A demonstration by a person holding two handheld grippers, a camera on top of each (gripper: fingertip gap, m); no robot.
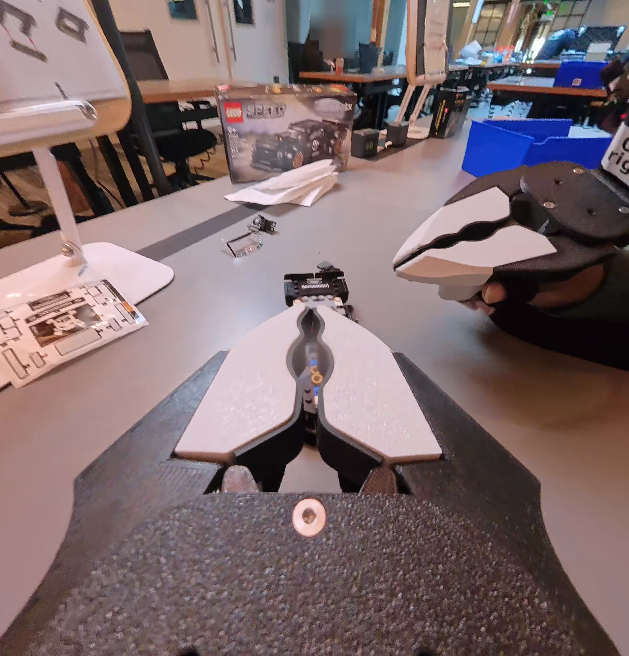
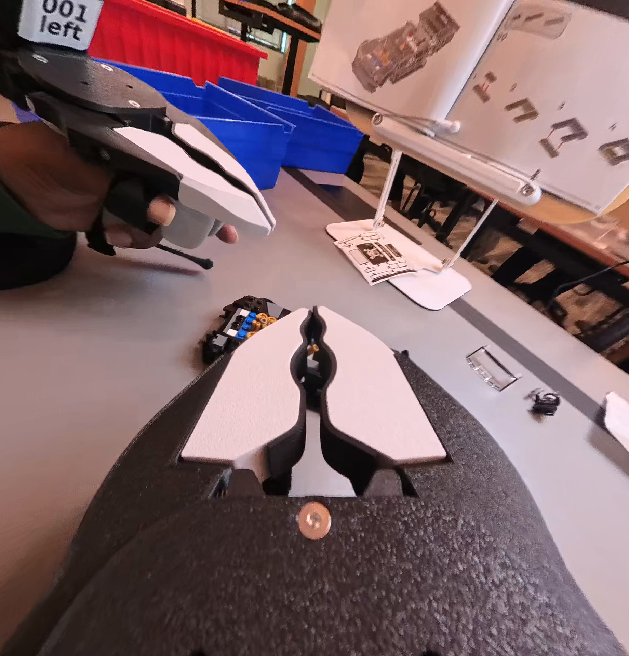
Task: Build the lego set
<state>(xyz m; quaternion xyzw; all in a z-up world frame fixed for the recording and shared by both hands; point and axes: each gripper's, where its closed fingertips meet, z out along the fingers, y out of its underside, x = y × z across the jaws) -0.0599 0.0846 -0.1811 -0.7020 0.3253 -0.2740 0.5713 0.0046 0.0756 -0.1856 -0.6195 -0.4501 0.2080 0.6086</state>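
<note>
Tools (image 1: 311, 310) above black, half-built car (image 2: 242, 328)

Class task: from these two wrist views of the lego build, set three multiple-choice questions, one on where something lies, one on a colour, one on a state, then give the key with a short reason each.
1. Where does the clear windscreen piece lie?
A. on the grey table
B. in a bin
C. on the lego box

2. What colour are the bins nearest the table?
A. green
B. blue
C. yellow

3. How do the left gripper and right gripper stand?
A. both wide open
B. one open
C. both shut, empty

Key: 1 A, it rests bare on the tabletop beyond the part-built car. 2 B, their walls show blue. 3 C, fingertips meet in each wrist view, the car merely beneath them.
</note>
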